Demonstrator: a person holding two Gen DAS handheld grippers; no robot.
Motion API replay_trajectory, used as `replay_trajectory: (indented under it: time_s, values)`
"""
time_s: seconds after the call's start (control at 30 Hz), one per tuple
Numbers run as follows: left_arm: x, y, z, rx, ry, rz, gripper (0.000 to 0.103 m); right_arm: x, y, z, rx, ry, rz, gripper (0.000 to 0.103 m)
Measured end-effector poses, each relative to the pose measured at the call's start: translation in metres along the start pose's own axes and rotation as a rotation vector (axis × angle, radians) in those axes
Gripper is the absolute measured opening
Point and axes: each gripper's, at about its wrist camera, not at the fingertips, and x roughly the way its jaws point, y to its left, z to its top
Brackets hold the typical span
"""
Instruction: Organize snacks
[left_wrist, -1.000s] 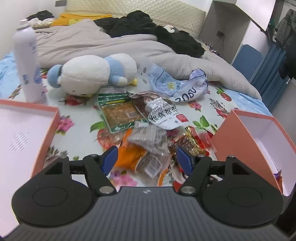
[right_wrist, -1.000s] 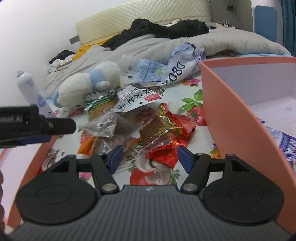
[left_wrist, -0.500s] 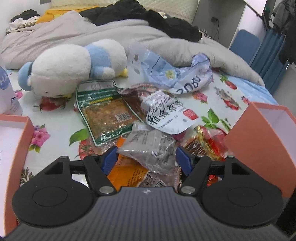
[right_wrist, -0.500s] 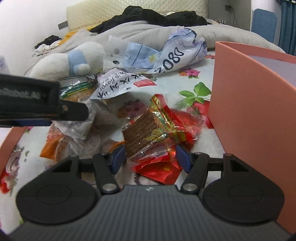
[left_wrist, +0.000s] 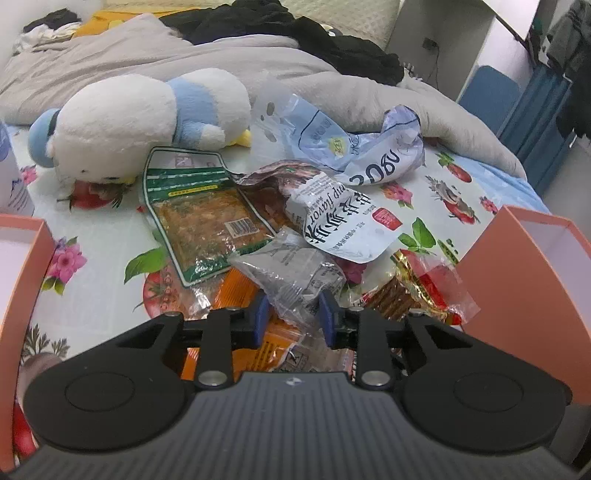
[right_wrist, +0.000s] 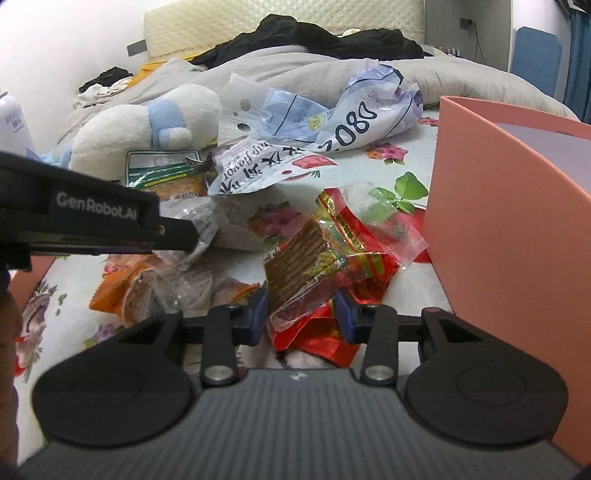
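Left wrist: silver packet (left_wrist: 291, 273) between tongs (left_wrist: 294, 320)

The left gripper (right_wrist: 177, 232), seen side-on at nine o'clock in the right wrist view, bore the brand "GenRobot.AI" in pale letters on its black arm. The crumpled blue-and-white bag (right_wrist: 343, 114) toward twelve o'clock showed large dark figures reading "080", upside down in the left wrist view (left_wrist: 373, 162). The white snack packet (left_wrist: 343, 225) at the centre of the pile carried "flavor" in italics beside large black Chinese characters and a red stamp too small to read, and the green packet (left_wrist: 207, 218) at ten o'clock had a barcode.
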Motion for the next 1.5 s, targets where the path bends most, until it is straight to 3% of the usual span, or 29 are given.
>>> replay_trajectory:
  time_s: [0.3, 0.87, 0.97, 1.07, 1.5]
  values:
    - [-0.028, 0.003, -0.017, -0.068, -0.005, 0.000, 0.027, -0.030, -0.001, -0.006, -0.011, 0.007, 0.022, 0.042]
    - [-0.124, -0.013, -0.082, -0.163, -0.030, -0.009, 0.003, -0.110, -0.007, -0.045, -0.064, 0.028, 0.062, 0.042]
    - [-0.141, -0.019, -0.097, -0.166, -0.035, -0.008, 0.002, -0.122, -0.008, -0.052, -0.073, 0.037, 0.073, 0.041]
    - [-0.157, -0.025, -0.113, -0.180, -0.034, -0.010, 0.002, -0.136, -0.008, -0.059, -0.092, 0.042, 0.078, 0.033]
    - [-0.214, -0.038, -0.174, -0.217, 0.016, -0.015, 0.002, -0.188, -0.018, -0.089, -0.086, 0.117, 0.178, 0.030]
